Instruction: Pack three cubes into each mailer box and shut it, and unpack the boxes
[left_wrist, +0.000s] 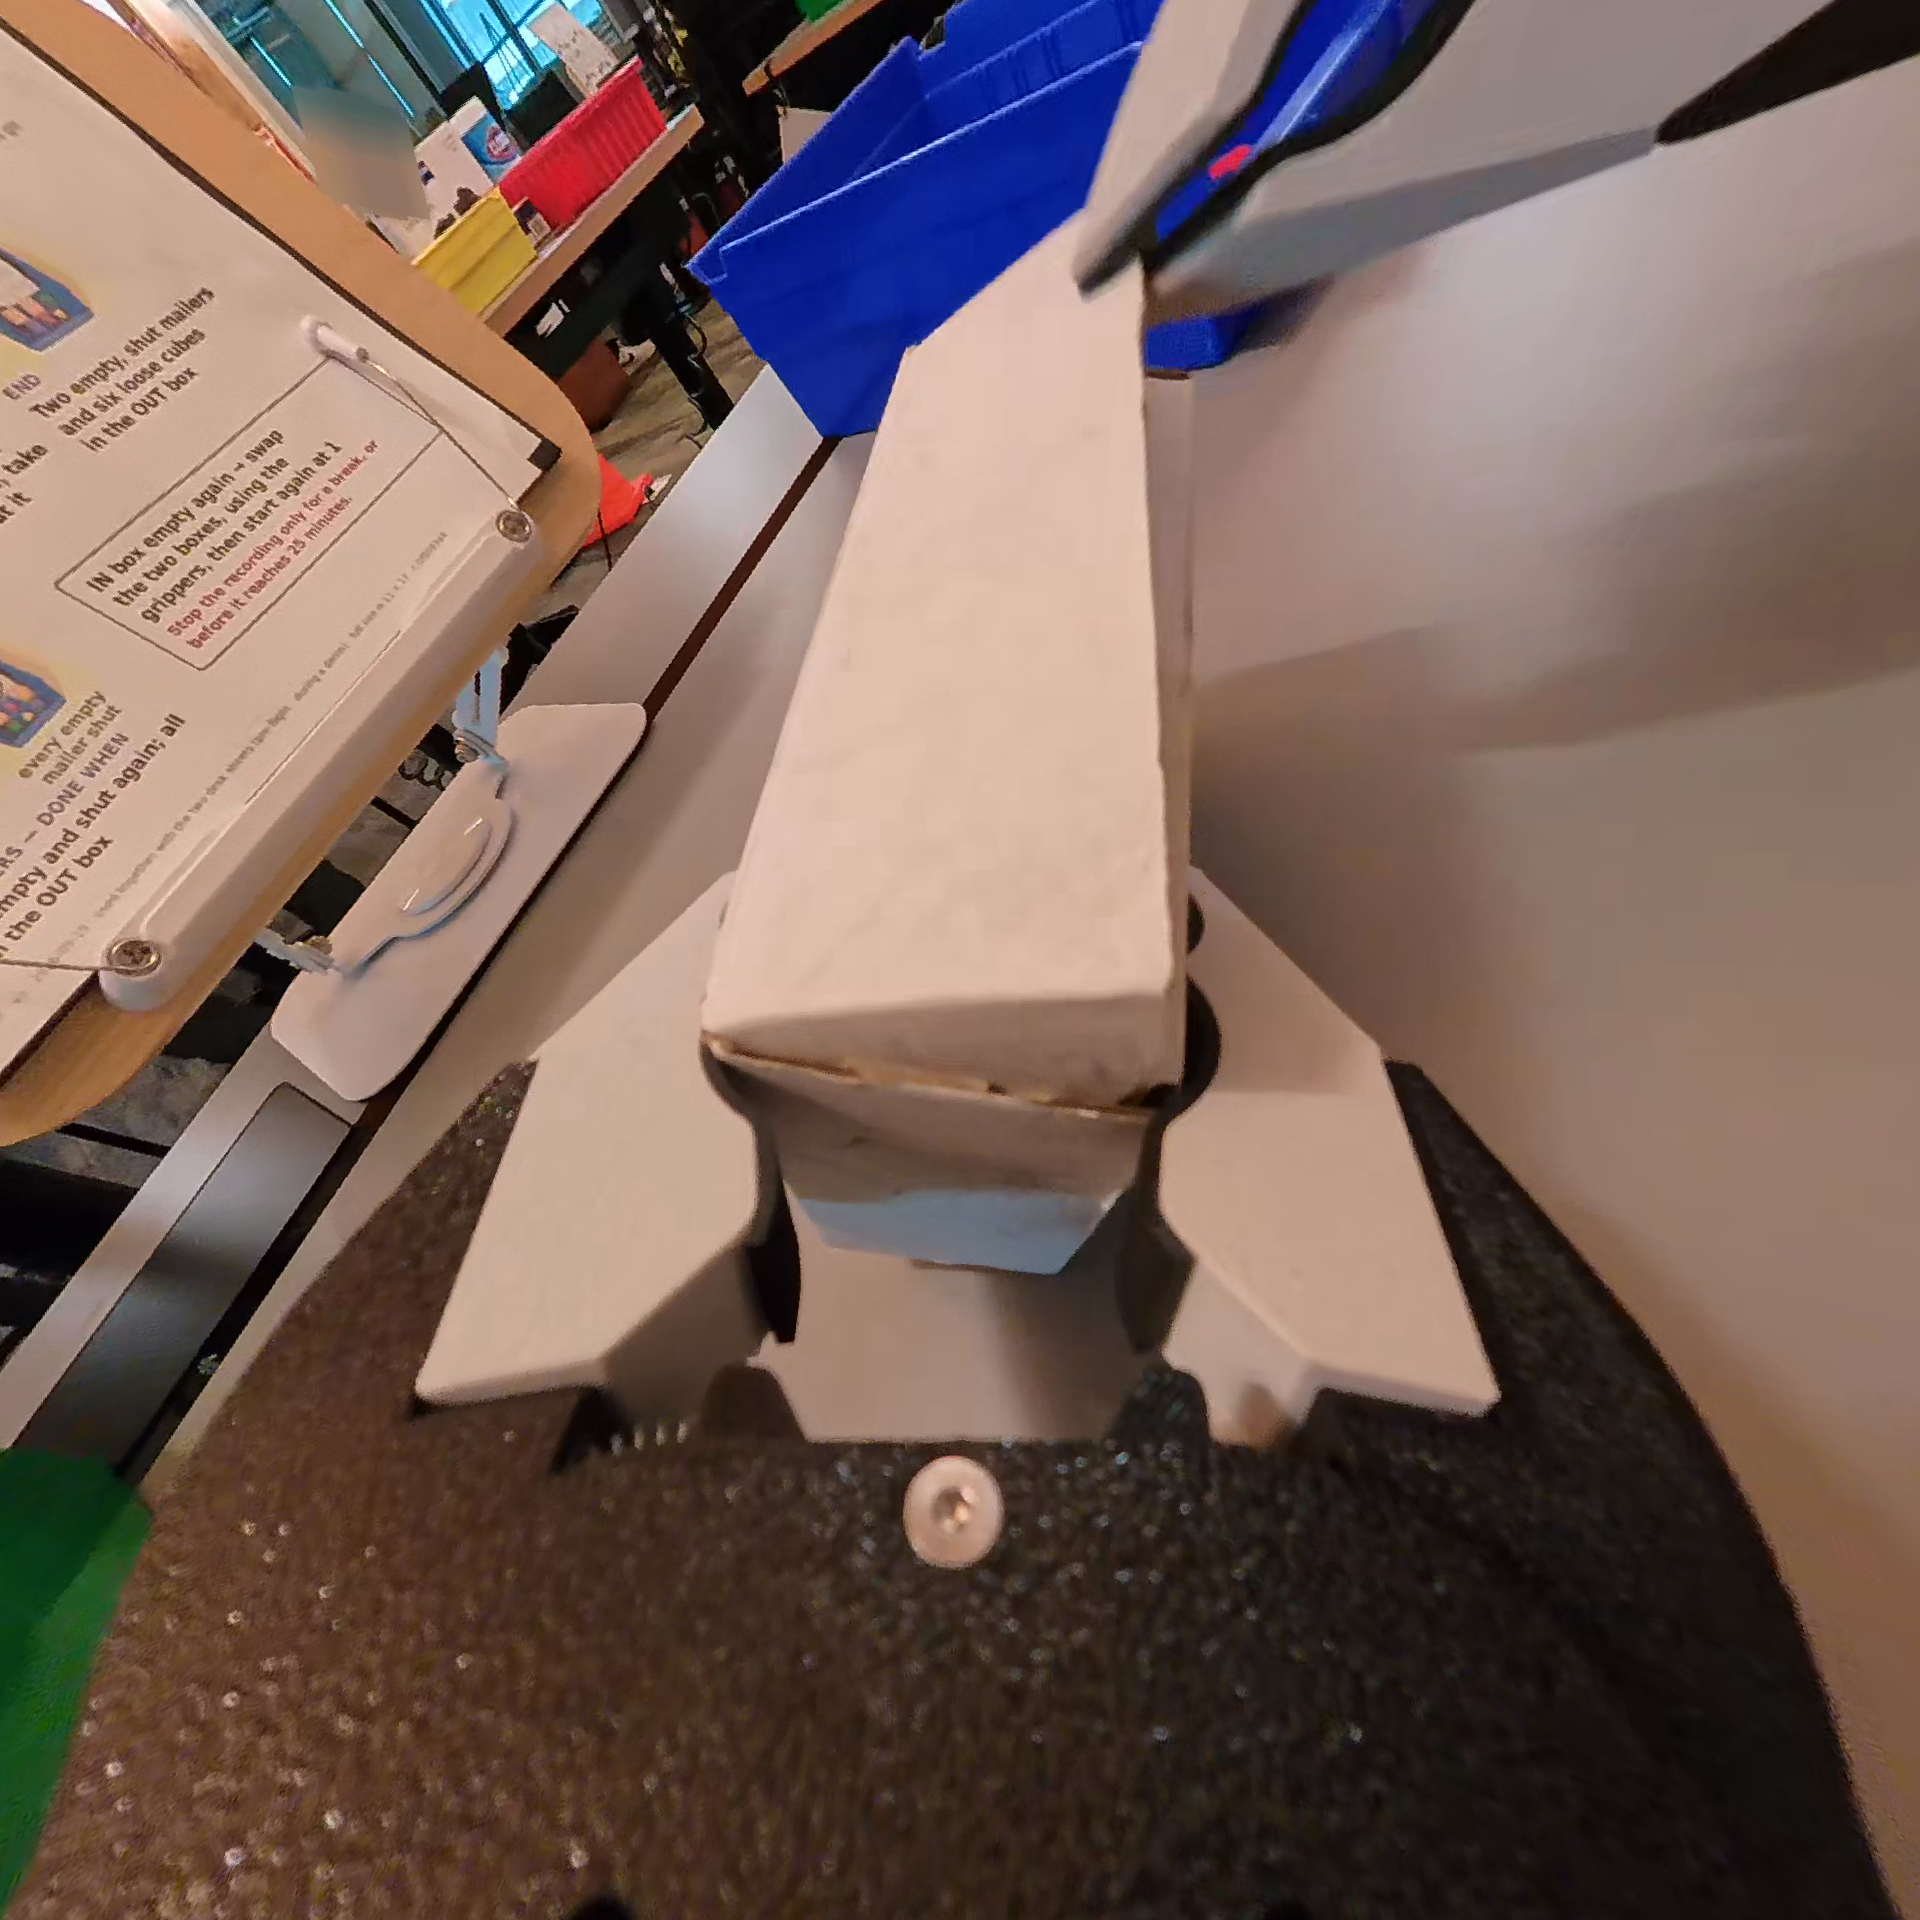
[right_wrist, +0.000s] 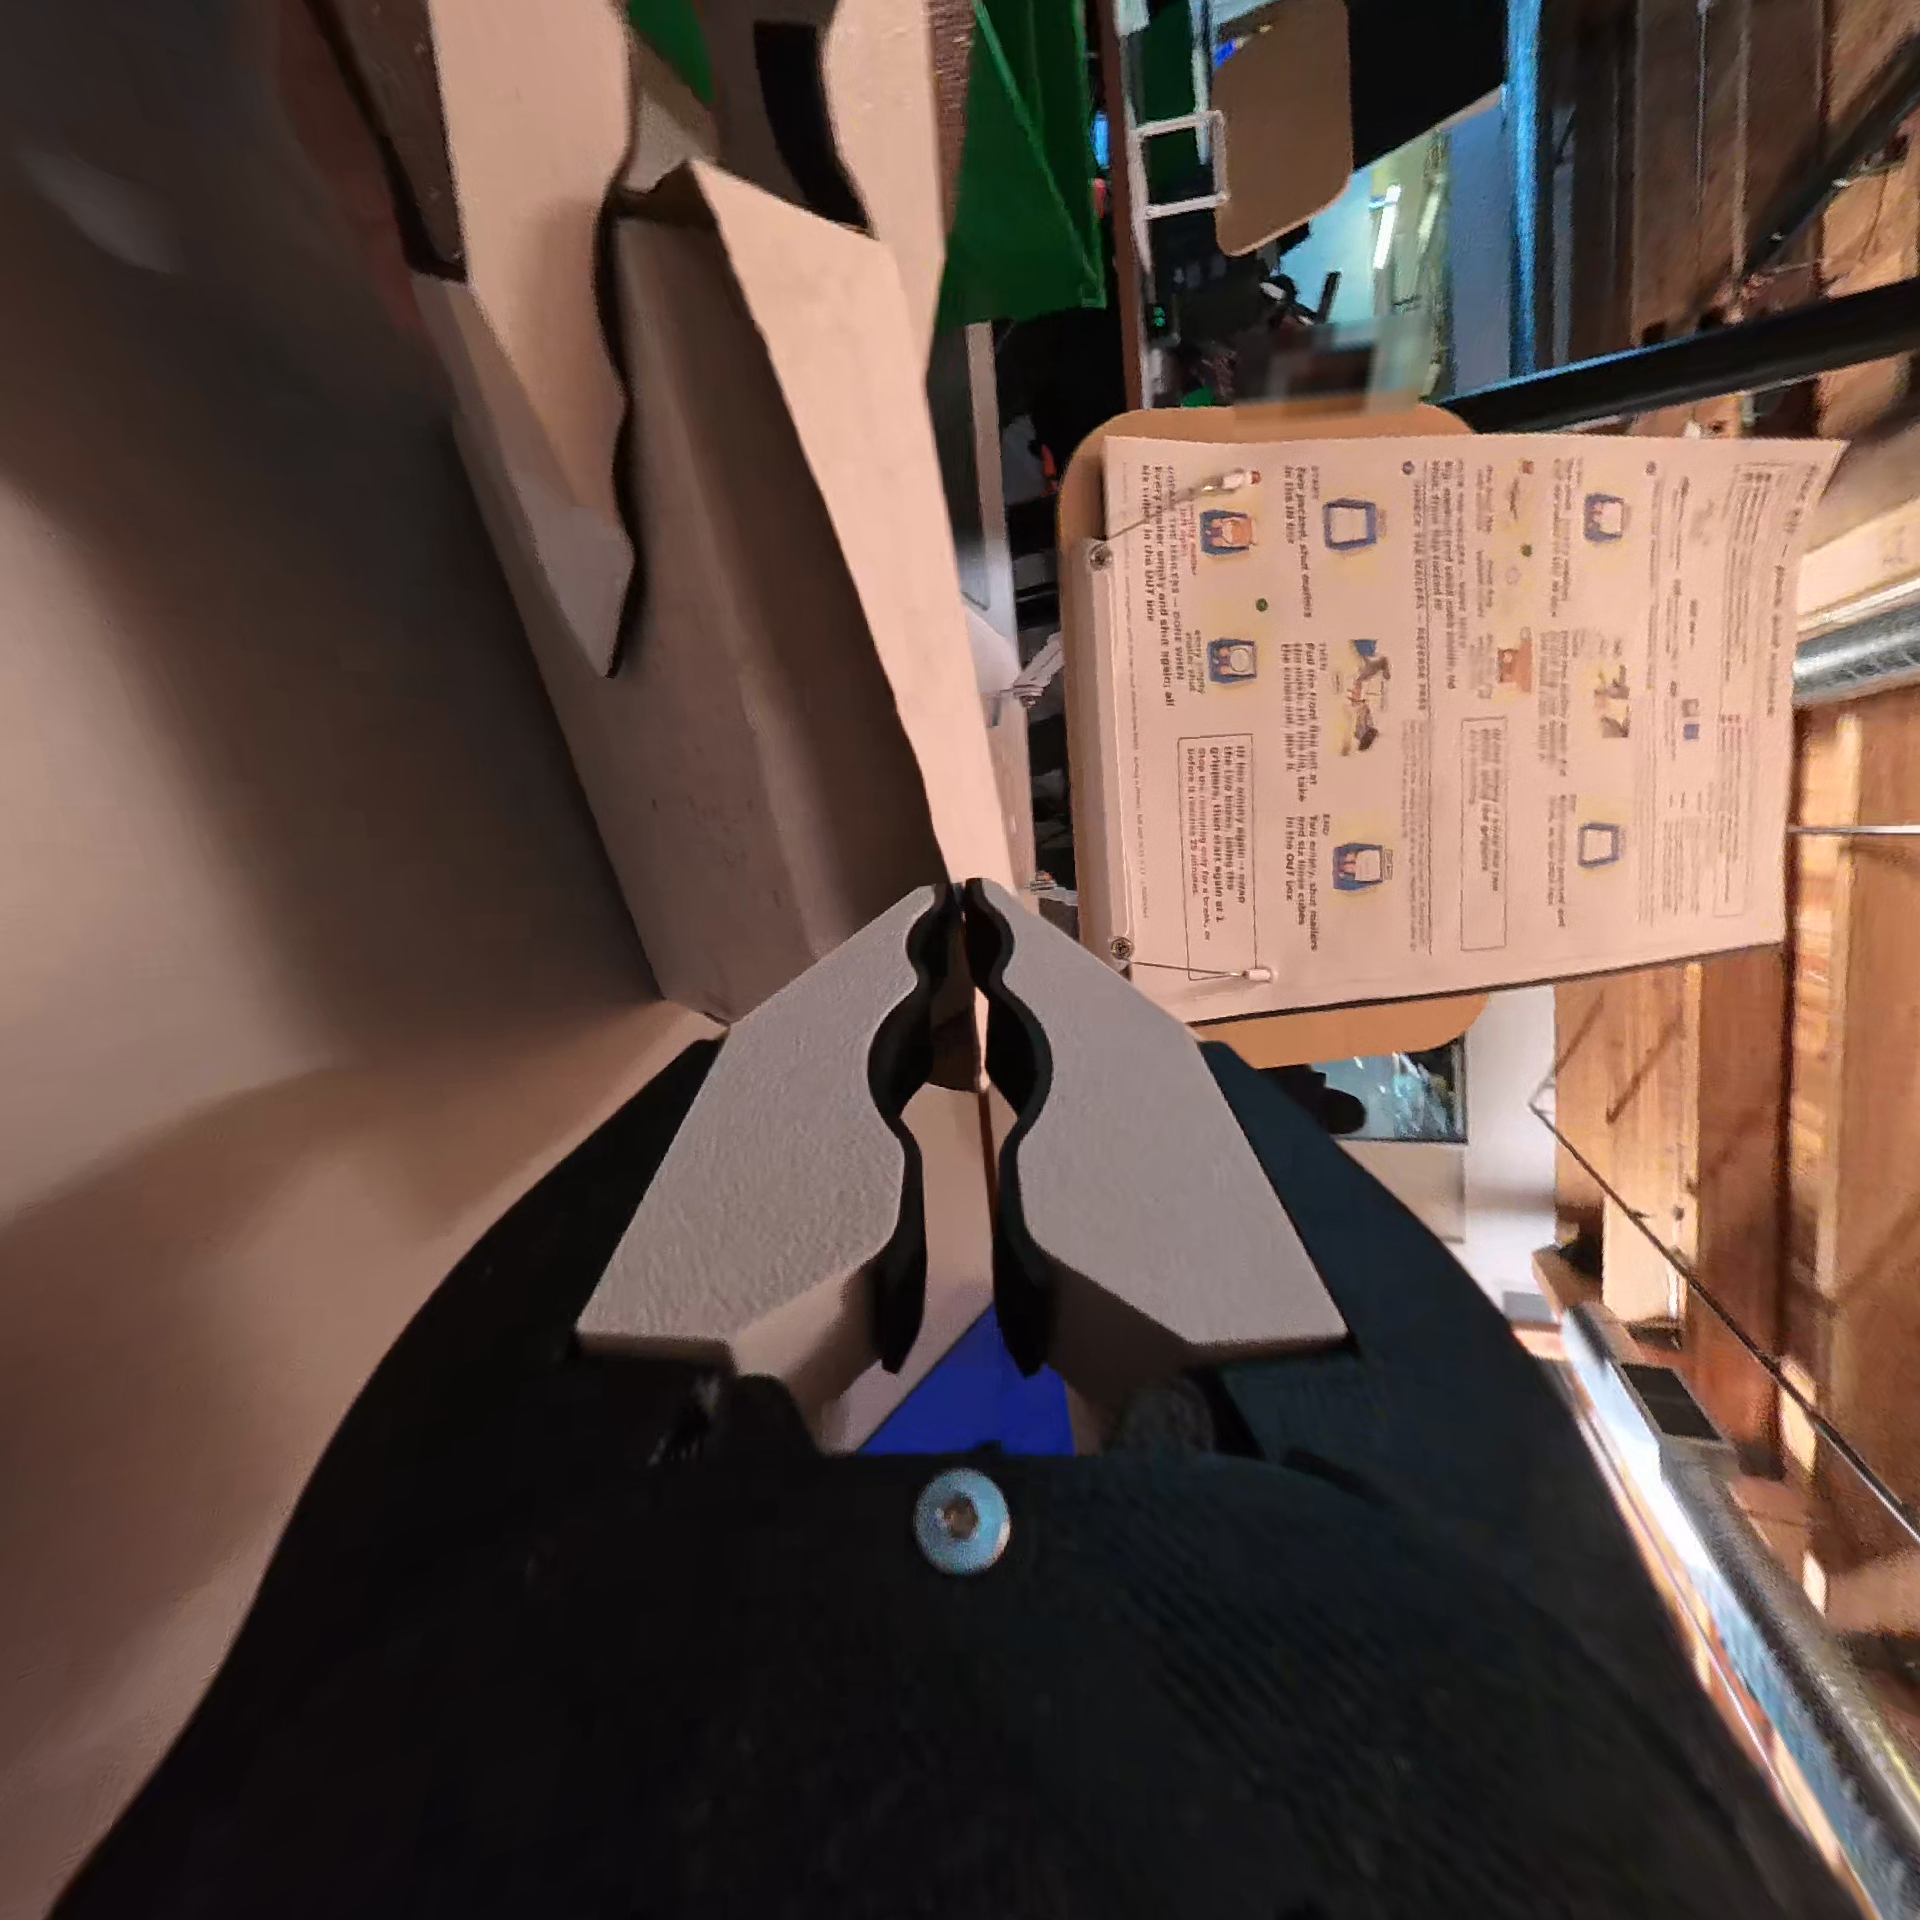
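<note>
In the left wrist view my left gripper (left_wrist: 961, 935) is shut on a white mailer box (left_wrist: 977, 675). Its two fingers (left_wrist: 613, 1143) press the narrow side of the box, which runs forward from the jaws. The box's big lid panel (left_wrist: 1558, 571) stands open to the right. My right gripper (left_wrist: 1122, 260) shows at the box's far end, pinched on the cardboard edge. In the right wrist view my right gripper (right_wrist: 961, 899) is shut on a thin cardboard edge of the mailer box (right_wrist: 748, 623), whose brown inside and side flap lie to the left. No cubes show.
A blue bin (left_wrist: 883, 260) stands behind the box on the grey table (left_wrist: 675, 623). An instruction sheet on a wooden board stand (left_wrist: 260, 468) is at the left, and shows in the right wrist view too (right_wrist: 1403, 727). A green object (left_wrist: 52, 1610) is at the near left.
</note>
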